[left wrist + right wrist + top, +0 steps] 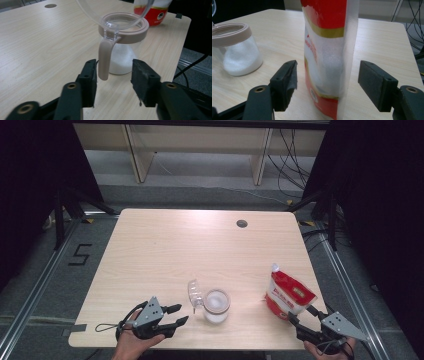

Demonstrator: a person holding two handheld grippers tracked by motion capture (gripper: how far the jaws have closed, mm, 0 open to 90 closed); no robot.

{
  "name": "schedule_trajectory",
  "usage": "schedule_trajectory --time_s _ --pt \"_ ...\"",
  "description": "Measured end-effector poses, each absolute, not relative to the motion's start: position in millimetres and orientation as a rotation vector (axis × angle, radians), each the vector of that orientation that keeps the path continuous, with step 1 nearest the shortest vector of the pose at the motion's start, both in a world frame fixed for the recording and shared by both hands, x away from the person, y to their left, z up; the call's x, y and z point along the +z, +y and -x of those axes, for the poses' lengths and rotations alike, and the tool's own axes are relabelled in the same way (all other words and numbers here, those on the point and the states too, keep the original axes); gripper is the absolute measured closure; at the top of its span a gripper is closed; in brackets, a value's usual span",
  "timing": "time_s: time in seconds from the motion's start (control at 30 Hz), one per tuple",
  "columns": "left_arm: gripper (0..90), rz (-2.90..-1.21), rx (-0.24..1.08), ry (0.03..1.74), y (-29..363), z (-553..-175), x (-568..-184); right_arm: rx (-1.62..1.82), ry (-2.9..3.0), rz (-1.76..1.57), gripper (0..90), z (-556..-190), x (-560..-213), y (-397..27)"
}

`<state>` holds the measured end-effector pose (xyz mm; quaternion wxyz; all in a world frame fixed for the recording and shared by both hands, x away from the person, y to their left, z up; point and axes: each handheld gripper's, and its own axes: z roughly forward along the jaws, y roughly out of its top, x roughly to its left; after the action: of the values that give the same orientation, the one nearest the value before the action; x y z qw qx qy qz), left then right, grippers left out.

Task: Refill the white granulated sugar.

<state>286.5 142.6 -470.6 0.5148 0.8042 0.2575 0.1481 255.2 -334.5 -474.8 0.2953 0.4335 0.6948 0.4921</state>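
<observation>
The left gripper (113, 75) is spread wide, its jaws either side of the beige drop handle (104, 60) of a clear glass jar with a beige collar (216, 306), touching neither. The jar's clear hinged lid (193, 292) stands flipped up; white grains fill its base. The right gripper (327, 82) is likewise released, straddling an upright red-and-white plastic pouch (288, 295) near the light wooden table's (165, 250) right edge.
</observation>
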Motion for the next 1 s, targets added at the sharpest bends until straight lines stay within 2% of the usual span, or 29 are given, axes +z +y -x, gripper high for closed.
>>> schedule_trajectory --time_s 0.17,0.43,1.0 --pt "76.0 -1.945 0.392 0.585 140 -286 -467 1.309 1.844 -1.168 32.6 -254 -474 -334" --pt "87.9 -1.954 0.387 0.608 135 -288 -465 1.306 1.852 -1.161 32.6 -254 -474 -333" --pt "89.4 -1.955 0.389 0.6 130 -294 -461 1.3 1.862 -1.153 32.7 -254 -475 -332"
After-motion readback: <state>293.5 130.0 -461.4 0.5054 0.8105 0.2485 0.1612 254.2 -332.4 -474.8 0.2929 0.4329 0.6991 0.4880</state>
